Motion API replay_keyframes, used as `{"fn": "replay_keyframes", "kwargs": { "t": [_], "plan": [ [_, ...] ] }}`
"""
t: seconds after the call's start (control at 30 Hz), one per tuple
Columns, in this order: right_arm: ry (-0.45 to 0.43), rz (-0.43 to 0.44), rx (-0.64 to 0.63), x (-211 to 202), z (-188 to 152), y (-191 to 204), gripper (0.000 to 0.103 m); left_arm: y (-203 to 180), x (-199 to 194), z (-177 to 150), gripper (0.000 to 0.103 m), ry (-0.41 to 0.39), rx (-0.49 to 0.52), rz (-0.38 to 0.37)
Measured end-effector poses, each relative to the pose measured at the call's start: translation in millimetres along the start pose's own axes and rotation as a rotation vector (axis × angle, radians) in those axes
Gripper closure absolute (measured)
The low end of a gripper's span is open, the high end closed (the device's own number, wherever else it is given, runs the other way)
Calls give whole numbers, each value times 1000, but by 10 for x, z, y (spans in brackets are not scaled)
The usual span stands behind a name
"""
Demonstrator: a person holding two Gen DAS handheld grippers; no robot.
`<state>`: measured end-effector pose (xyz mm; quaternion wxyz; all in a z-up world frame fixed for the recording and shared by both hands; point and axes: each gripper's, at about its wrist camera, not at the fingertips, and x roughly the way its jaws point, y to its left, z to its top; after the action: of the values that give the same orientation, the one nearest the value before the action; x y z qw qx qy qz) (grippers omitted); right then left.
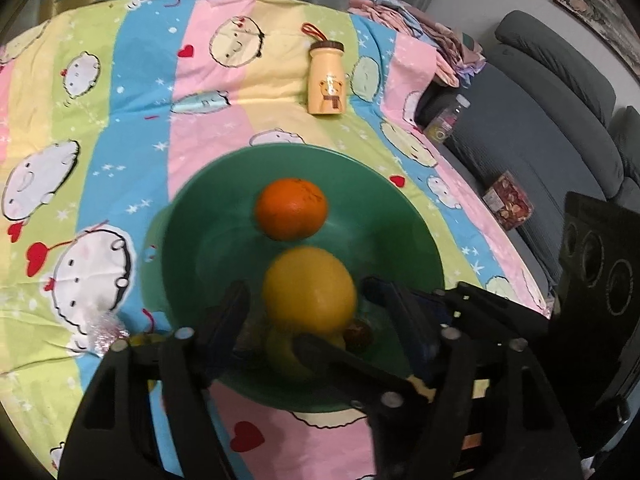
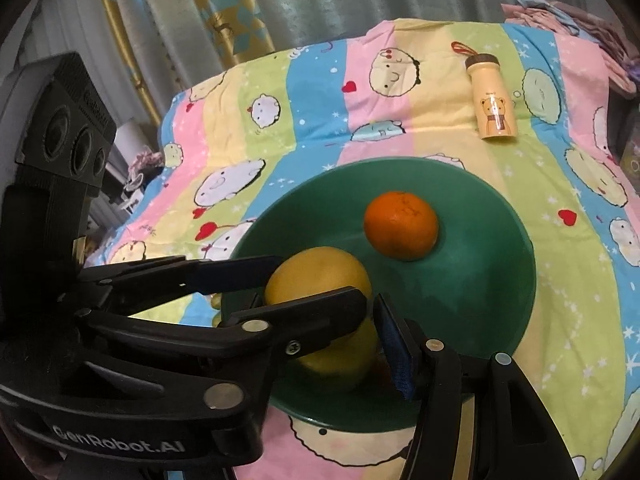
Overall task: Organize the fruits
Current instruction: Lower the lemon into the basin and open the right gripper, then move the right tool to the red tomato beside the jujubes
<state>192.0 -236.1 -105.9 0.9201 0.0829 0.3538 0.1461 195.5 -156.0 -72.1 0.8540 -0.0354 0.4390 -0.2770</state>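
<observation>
Looking down both wrist cams, the deep green plastic bowl (image 1: 380, 220) sat in the middle of a bedsheet striped in pink, blue, yellow and green with cartoon faces (image 1: 132, 120). All the fruit was inside it. A round orange mandarin (image 1: 292, 208) rested on the far part of the bowl floor by itself, clear of both tools. Nearer the cameras was a bigger smooth yellow round fruit (image 1: 310, 280), and it seemed to be perched on a second yellow-green fruit (image 2: 340, 360) lower down. The left gripper (image 1: 304, 288) had its jaws spread to either side of that yellow fruit, with a sliver of green showing on both sides, so it wasn't squeezing it. The right gripper (image 2: 372, 304) reached in from the other side with its jaws apart around the yellow-green one. Honestly I couldn't tell if the pads were pressing on it, since the left tool's arm blocked most of that spot. A small dark red thing (image 1: 358, 334) also sat in the bowl by the lower fruit, too blurry to name. Beyond the bowl on the sheet was a cream-coloured bottle with a brown cap and a bear picture (image 1: 326, 80), well apart from everything else.
</observation>
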Motion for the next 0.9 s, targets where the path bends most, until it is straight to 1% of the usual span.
{"fn": "replay_keyframes", "kwargs": {
  "t": [0.07, 0.23, 0.37, 0.4, 0.43, 0.5, 0.6, 0.7, 0.8, 0.9],
  "plan": [
    [-7, -14, -3, -34, 1, 9, 39, 8, -47, -7, 24, -15, 9, 24],
    [-27, -13, -13, -141, -22, 58, 34, -33, -166, -37, 12, -53, 39, 72],
    [-44, -23, -34, -251, -57, 129, 33, -52, -299, -79, 12, -81, 65, 111],
    [-47, -23, -35, -279, -66, 140, 33, -47, -342, -94, 8, -89, 68, 126],
    [-51, -18, -33, -319, -82, 151, 33, -46, -381, -108, 1, -96, 70, 137],
    [-60, -6, -27, -384, -103, 161, 31, -37, -467, -133, 1, -116, 69, 160],
    [-76, 8, -27, -505, -155, 198, 28, -6, -574, -191, 1, -123, 53, 165],
    [-82, 28, -24, -607, -216, 234, 27, 28, -682, -262, 1, -134, 36, 182],
    [-82, 37, -14, -677, -261, 249, 26, 47, -762, -328, 1, -137, 25, 183],
    [-90, 39, 6, -740, -305, 248, 25, 151, -902, -402, 1, -152, 2, 190]
  ]
}}
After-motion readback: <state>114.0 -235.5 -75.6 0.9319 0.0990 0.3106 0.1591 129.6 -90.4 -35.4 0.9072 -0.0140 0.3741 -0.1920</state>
